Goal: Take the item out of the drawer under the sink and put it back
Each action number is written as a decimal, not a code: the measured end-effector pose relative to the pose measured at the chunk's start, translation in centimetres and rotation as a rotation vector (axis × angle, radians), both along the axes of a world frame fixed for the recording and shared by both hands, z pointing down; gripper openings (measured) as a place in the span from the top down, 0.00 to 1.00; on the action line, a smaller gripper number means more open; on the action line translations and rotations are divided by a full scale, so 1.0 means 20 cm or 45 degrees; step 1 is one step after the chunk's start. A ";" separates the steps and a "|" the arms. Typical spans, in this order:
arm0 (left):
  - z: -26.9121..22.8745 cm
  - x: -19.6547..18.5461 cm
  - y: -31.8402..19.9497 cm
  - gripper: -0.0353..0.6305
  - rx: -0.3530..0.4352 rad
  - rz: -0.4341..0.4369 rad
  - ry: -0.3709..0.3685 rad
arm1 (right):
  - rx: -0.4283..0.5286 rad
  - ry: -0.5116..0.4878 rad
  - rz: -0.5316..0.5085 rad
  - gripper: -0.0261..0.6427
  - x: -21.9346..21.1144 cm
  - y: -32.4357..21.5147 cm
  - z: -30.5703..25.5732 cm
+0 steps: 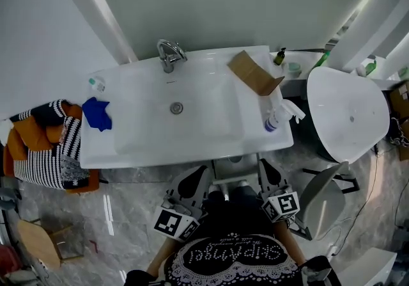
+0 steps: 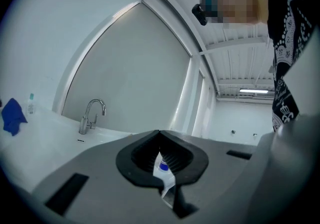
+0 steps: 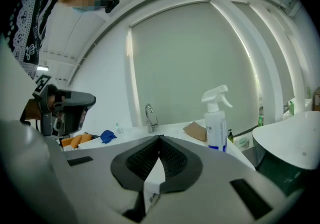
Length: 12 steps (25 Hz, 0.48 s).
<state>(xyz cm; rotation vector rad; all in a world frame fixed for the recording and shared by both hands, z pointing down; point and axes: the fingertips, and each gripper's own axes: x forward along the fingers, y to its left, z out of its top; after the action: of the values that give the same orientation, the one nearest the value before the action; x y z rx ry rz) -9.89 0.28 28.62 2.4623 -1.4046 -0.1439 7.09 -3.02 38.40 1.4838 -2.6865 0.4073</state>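
Both grippers are closed and empty. In its own view the right gripper (image 3: 159, 140) is seen with its jaws pressed tip to tip. The left gripper (image 2: 159, 134) is likewise seen with its jaws together. Only a white-and-blue sliver shows through the slit beneath its tips, and this is judged to be background rather than a held thing.

The item to be taken out appears in no view, so its long axis cannot be given. It is presumed to lie in the drawer, which cannot be made out with certainty. In the head view a pale unit (image 1: 231, 173) is seen under the front edge of the sink (image 1: 192, 147), at lower centre of the frame and between the two grippers. Whether this is the drawer cannot be told. If it is, the target sits under the basin's overhang, with its front presumably running left to right across the frame. Neither hand is clearly nearer.

Only the head view shows the space beneath the sink. Both gripper views are aimed across the countertop. There the faucet (image 3: 150, 117), the spray bottle (image 3: 216, 123), the cardboard piece (image 3: 195, 130) and the blue cloth (image 3: 106, 136) are shown, but nothing of the drawer.
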 end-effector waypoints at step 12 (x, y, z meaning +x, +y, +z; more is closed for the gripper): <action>-0.11 -0.06 0.07 0.94 0.145 -0.072 -0.012 | 0.129 -0.021 -0.012 0.93 0.03 0.09 -0.28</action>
<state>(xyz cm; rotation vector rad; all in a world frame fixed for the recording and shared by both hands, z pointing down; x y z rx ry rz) -11.09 1.60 26.51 2.5176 -1.5096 -0.2312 7.60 -1.14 32.82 1.4981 -2.7647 0.2885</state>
